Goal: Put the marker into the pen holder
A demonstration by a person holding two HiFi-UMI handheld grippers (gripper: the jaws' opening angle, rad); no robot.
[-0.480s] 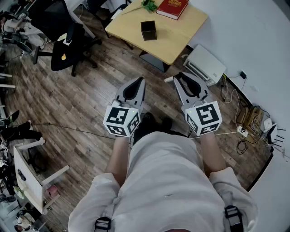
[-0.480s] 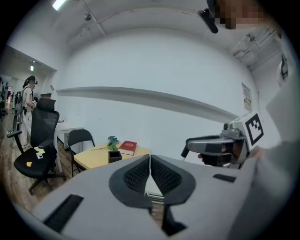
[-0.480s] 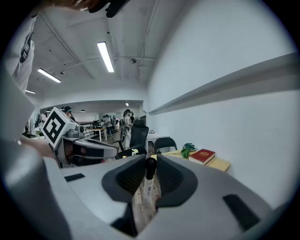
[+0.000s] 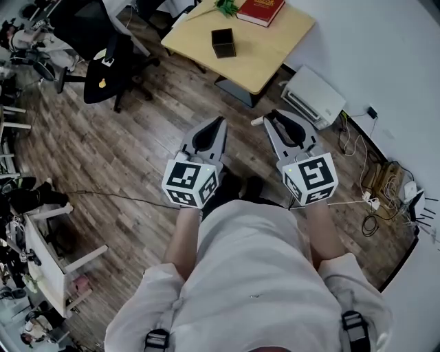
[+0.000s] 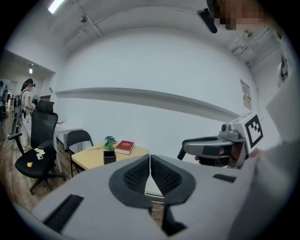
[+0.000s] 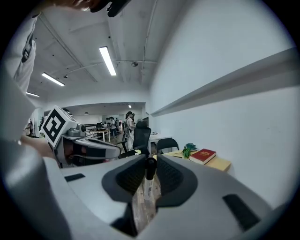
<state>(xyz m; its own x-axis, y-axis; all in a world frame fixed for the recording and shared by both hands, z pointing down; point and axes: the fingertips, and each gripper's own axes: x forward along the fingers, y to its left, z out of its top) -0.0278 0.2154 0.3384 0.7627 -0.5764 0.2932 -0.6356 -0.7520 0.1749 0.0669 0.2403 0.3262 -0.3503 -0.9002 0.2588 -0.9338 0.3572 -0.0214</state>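
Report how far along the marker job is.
Done: the right gripper is shut on the black-capped white marker. In hand: it is held short of the light wooden table. Left: dropping it into the black square pen holder on that table.

Black-capped white marker (image 6: pixel 148 183) is pinched between right gripper (image 6: pixel 150 161) fingers (image 6: pixel 171 178); black square pen holder (image 4: pixel 223 42) on table (image 4: pixel 268 56).

The pen holder (image 4: pixel 223 42) is black, the book (image 4: pixel 261 10) red, the table (image 4: pixel 275 49) yellow, the marker (image 6: pixel 148 184) white, black-capped.
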